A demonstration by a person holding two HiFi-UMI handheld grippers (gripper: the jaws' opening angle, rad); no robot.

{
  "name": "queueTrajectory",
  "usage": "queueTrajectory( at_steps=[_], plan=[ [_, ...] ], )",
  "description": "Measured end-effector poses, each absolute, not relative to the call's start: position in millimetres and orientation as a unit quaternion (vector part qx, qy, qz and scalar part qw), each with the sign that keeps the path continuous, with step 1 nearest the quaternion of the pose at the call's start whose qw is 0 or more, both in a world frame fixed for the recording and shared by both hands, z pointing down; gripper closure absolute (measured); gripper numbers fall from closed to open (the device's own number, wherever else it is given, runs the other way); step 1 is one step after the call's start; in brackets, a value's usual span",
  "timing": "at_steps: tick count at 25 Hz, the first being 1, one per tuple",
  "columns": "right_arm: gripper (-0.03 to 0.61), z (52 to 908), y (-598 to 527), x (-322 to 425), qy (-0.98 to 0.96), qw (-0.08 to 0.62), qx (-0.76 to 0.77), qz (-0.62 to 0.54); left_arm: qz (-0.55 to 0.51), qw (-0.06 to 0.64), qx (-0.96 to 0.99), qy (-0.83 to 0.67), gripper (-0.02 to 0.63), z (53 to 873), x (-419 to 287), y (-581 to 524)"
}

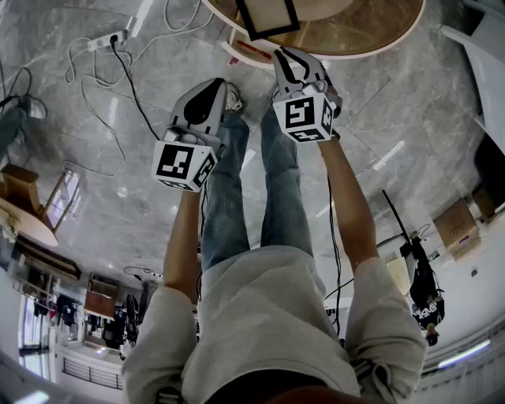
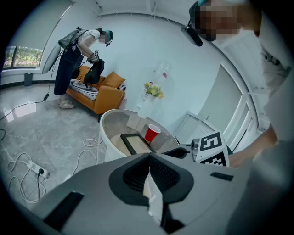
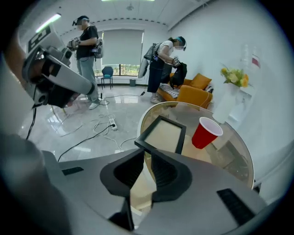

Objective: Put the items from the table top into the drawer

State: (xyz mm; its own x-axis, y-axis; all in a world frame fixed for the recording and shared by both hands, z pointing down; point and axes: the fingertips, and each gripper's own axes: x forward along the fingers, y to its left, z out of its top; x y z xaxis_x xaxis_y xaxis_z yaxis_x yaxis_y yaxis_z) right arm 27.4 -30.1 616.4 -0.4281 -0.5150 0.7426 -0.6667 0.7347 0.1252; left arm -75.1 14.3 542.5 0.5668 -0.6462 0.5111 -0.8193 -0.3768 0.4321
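Note:
A round glass-topped table (image 1: pixel 379 49) stands in front of me. On it lie a black picture frame (image 3: pixel 163 135) (image 2: pixel 135 142) (image 1: pixel 268 16) and a red cup (image 3: pixel 206 132) (image 2: pixel 151 133). My right gripper (image 3: pixel 146 160) (image 1: pixel 288 54) hangs just short of the table's near rim, above the frame's corner. There is a narrow gap between its jaws, and nothing is held. My left gripper (image 2: pixel 149 158) (image 1: pixel 225 91) is further back from the table, over the floor. Its jaw tips meet, and it holds nothing.
A vase of yellow flowers (image 3: pixel 234 75) (image 2: pixel 154 89) stands behind the table. A white cabinet (image 2: pixel 197 126) is by the wall. A power strip and cables (image 1: pixel 106 39) (image 3: pixel 110 124) lie on the floor. Two people (image 3: pixel 85 50) (image 3: pixel 163 64) stand by an orange sofa (image 2: pixel 96 94).

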Motion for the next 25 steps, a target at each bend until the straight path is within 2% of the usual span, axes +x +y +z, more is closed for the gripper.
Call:
queueTrajectory(
  at_steps=[7, 11, 14, 21, 25],
  plan=[
    [0.361, 638.5, -41.0, 18.9, -0.832, 0.499, 0.242, 0.001, 0.126, 0.338, 0.814, -0.455, 0.597, 544.0, -78.4, 18.4],
    [0.333, 656.4, -39.6, 9.9, -0.815, 0.542, 0.190, -0.076, 0.124, 0.340, 0.812, -0.458, 0.598, 544.6, -77.9, 22.3],
    [0.332, 661.8, -43.1, 1.1, -0.797, 0.565, 0.174, -0.122, 0.123, 0.341, 0.810, -0.461, 0.598, 545.9, -78.8, 22.9],
    [0.356, 674.4, -46.4, -9.8, -0.777, 0.590, 0.166, -0.143, 0.123, 0.339, 0.804, -0.472, 0.598, 545.6, -91.4, 27.6],
    [0.424, 672.4, -35.7, -10.9, -0.772, 0.586, 0.170, -0.180, 0.121, 0.341, 0.802, -0.475, 0.598, 544.5, -92.9, 31.5]
  ],
)
